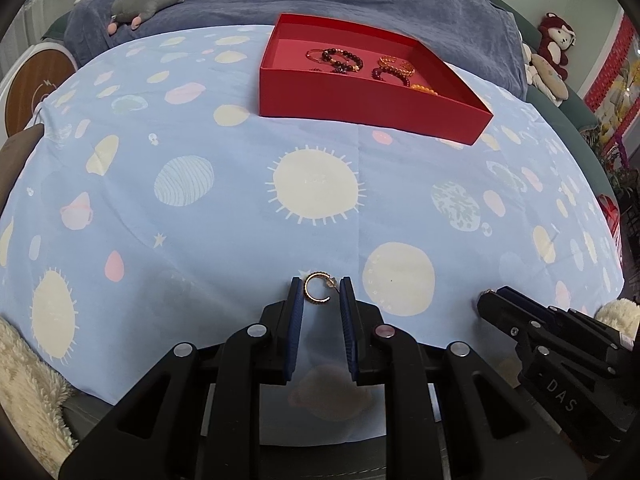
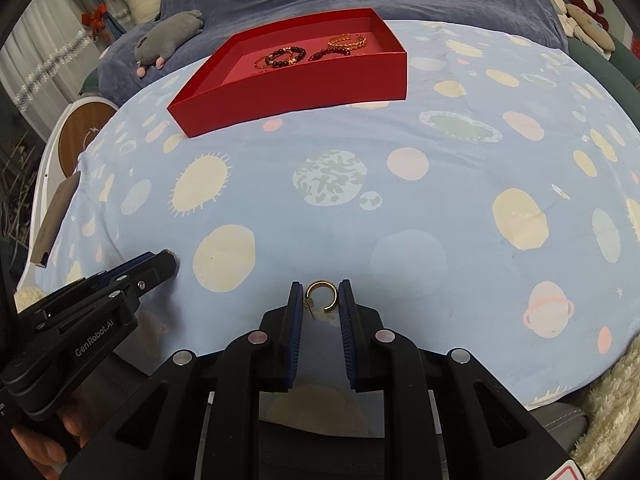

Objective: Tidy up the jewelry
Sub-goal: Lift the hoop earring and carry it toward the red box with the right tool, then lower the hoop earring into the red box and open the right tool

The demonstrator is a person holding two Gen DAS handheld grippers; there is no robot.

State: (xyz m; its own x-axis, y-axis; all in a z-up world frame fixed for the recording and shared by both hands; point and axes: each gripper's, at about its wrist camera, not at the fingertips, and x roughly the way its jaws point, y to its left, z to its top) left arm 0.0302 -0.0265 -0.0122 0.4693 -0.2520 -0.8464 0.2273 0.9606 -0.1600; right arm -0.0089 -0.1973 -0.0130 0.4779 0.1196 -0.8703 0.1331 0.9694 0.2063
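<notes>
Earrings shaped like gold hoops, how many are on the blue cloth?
2. One earring lies on the cloth between the left tongs; the other earring lies between the right tongs. More could hide among the bracelets in the red box.

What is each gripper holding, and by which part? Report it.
Cannot be told for certain. The left gripper brackets the left earring, a gold hoop, across its width. The right gripper brackets the right earring likewise. Actual pinch is unclear.
</notes>
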